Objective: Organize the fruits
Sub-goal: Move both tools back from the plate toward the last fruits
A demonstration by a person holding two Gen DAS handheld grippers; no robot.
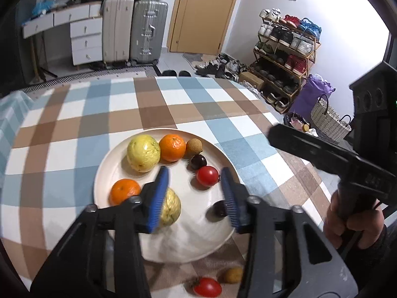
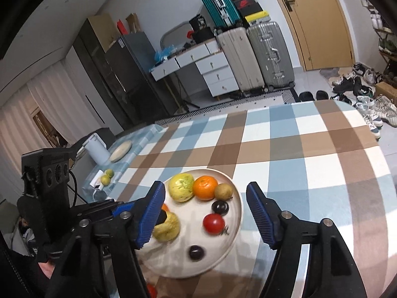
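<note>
A cream plate [image 1: 116,156] [image 2: 235,198] on the checked tablecloth holds two yellow fruits [image 1: 142,152] [image 2: 181,186], two oranges [image 1: 172,147] [image 2: 204,187], a brown longan [image 1: 194,146] [image 2: 223,191], a red tomato [image 1: 208,176] [image 2: 214,223] and two dark plums [image 1: 198,161] [image 2: 196,252]. A second tomato [image 1: 207,286] and a brown longan [image 1: 233,274] lie on the cloth in front of the plate. My left gripper [image 1: 196,196] is open and empty above the plate's near half. My right gripper [image 2: 206,217] is open and empty, above the plate.
The table's far edge [image 1: 153,78] faces suitcases [image 1: 135,29], a drawer unit and a door. A shoe rack [image 1: 285,57] and baskets stand on the right. A side surface at left carries a white kettle [image 2: 95,149], a round mat and two limes [image 2: 106,176].
</note>
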